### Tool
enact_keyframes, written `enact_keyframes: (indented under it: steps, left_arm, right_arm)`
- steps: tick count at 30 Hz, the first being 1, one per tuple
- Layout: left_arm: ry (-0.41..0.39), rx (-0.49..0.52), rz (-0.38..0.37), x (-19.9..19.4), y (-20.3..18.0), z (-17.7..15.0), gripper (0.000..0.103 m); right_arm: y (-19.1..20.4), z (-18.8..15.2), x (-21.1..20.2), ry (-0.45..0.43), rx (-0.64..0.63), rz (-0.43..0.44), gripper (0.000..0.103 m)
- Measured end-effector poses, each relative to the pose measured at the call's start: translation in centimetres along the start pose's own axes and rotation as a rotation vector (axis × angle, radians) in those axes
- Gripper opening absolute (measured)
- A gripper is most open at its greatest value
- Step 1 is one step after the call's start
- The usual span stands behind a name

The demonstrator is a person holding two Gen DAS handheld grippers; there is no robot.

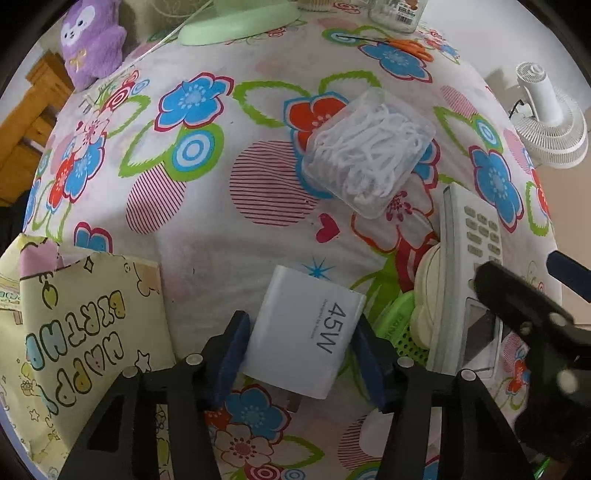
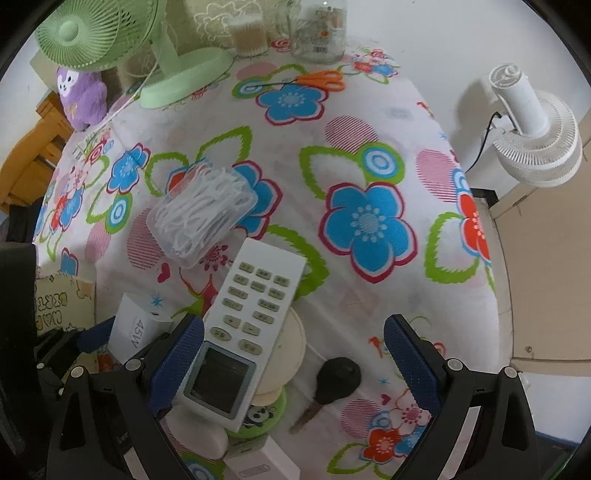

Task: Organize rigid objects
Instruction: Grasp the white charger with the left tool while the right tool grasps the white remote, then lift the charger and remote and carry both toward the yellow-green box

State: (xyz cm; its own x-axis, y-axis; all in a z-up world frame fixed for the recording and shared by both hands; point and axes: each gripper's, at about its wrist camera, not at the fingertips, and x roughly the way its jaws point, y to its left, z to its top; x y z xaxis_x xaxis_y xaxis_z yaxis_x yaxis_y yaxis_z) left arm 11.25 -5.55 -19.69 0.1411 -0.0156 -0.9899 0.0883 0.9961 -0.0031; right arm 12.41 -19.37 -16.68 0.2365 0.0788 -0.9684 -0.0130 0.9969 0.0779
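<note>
A white 45W charger block (image 1: 304,334) lies on the flowered cloth between the fingers of my left gripper (image 1: 301,350), whose jaws close against its two sides. It also shows in the right wrist view (image 2: 135,330). A white remote control (image 2: 242,332) rests on a stack of a cream lid (image 2: 291,350) and a green panda box (image 2: 264,411). My right gripper (image 2: 295,365) is open and empty, with the remote's lower end and a black car key (image 2: 332,384) between its fingers. A clear box of white floss picks (image 1: 369,151) lies farther back.
A yellow birthday-print bag (image 1: 81,332) lies at the left. A green fan (image 2: 110,44), a purple plush (image 2: 83,96), orange scissors (image 2: 314,81) and glass jars (image 2: 321,33) stand at the back. A white fan (image 2: 532,129) stands off the table's right edge.
</note>
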Motion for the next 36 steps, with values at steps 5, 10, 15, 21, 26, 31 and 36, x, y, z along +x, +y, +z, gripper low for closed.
enact_keyframes:
  steps: [5,10,15,21,26,31,36]
  left_arm:
    - [-0.003,0.009,0.003,0.0,-0.2,0.0,0.057]
    - [-0.003,0.003,-0.019,-0.1,-0.3,0.0,0.057]
    - [-0.003,0.012,-0.024,-0.3,-0.1,0.0,0.056]
    - [0.002,0.015,-0.025,-0.4,-0.4,-0.6,0.054]
    - [0.001,0.011,-0.036,-0.8,-0.4,-1.0,0.053]
    - [-0.011,0.015,-0.044,-1.9,-1.5,-1.4,0.052]
    - [-0.032,0.021,-0.041,-3.4,-2.0,-1.4,0.05]
  right_arm:
    - [1.0,-0.1,0.8,0.021,-0.008,-0.01,0.099]
    - [1.4,-0.3,1.3,0.036,0.009,-0.02,0.088]
    - [2.2,-0.7,1.9,0.065,0.002,0.019,0.056]
    - [2.1,-0.9,1.5,0.056,-0.001,0.001,0.048]
    - [1.5,-1.2,0.9,0.045,0.0,-0.003,0.047]
    - [1.2,-1.3,0.1,0.031,0.002,-0.004,0.047]
    - [0.7,-1.4,-1.1,0.009,0.0,-0.001,0.047]
